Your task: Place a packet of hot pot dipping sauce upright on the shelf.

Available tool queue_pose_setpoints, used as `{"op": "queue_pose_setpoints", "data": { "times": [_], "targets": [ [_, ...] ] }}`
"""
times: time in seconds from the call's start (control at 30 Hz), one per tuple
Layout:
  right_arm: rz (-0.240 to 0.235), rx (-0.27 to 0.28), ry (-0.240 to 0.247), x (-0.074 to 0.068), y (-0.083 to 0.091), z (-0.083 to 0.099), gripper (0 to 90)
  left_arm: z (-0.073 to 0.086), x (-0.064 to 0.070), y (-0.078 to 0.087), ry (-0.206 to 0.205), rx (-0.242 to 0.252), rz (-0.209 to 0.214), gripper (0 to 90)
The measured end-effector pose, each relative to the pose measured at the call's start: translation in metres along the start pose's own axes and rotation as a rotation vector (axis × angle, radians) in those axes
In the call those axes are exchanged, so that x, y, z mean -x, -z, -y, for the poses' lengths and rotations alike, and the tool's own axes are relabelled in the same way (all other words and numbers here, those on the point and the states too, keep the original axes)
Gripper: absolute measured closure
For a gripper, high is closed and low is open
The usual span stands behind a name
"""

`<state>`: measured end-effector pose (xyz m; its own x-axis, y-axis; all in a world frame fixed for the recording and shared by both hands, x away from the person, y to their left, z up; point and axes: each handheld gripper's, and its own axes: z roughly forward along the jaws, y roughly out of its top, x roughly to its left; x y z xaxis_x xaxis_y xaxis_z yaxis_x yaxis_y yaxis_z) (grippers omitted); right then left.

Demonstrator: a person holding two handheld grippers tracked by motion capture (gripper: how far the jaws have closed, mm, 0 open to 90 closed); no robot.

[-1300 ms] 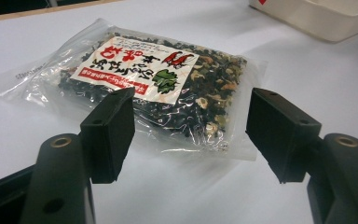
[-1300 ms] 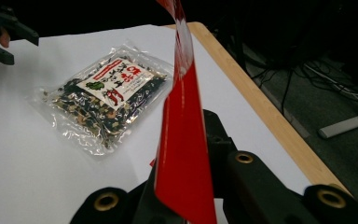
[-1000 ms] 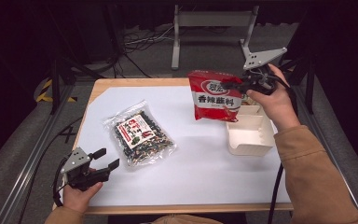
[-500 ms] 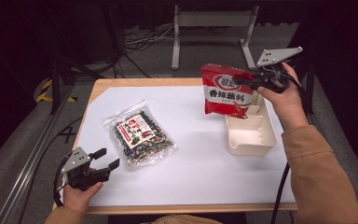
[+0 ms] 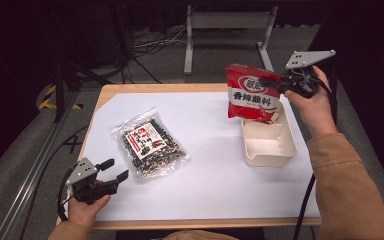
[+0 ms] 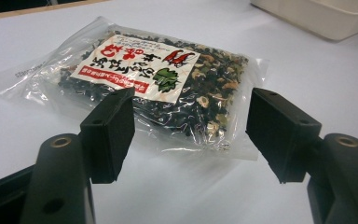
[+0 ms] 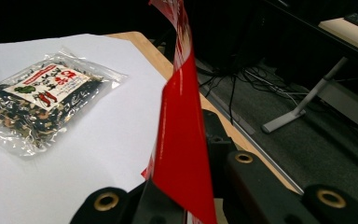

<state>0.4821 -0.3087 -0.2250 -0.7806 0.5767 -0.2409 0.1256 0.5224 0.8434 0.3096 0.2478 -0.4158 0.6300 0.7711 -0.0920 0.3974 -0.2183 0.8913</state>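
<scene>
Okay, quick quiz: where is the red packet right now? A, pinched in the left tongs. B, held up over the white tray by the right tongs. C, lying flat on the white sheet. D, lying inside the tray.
B: the right tongs grip the red packet by its edge, hanging upright above the tray.

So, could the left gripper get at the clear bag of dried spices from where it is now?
Probably yes. The left gripper is open and empty, with the clear spice bag lying flat on the white sheet just ahead of its jaws and nothing between them. The right gripper holds the red packet far off.
</scene>
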Motion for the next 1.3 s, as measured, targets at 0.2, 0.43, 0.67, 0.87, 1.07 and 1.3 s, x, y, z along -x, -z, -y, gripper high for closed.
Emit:
{"op": "queue_pose_setpoints", "data": {
  "times": [0.2, 0.43, 0.67, 0.87, 1.07, 1.3],
  "targets": [
    [0.019, -0.008, -0.001, 0.008, 0.004, 0.005, 88.7, 0.001, 0.001, 0.001, 0.008, 0.002, -0.005, 32.9],
    [0.033, -0.018, -0.009, 0.015, 0.007, 0.011, 88.7, 0.002, 0.000, 0.003, 0.007, -0.002, -0.012, 32.8],
    [0.031, -0.030, 0.004, 0.022, 0.005, 0.017, 88.7, 0.003, 0.000, 0.004, 0.009, -0.003, -0.017, 32.8],
    [0.036, -0.059, 0.005, 0.027, 0.001, 0.022, 88.6, 0.003, 0.000, 0.004, 0.010, -0.003, -0.016, 32.9],
    [0.045, -0.078, 0.009, 0.030, -0.003, 0.027, 88.6, 0.003, 0.000, 0.004, 0.010, -0.004, -0.016, 32.8],
    [0.042, -0.125, 0.026, 0.031, -0.014, 0.031, 88.5, 0.003, -0.001, 0.003, 0.011, -0.005, -0.015, 32.9]
  ]
}}
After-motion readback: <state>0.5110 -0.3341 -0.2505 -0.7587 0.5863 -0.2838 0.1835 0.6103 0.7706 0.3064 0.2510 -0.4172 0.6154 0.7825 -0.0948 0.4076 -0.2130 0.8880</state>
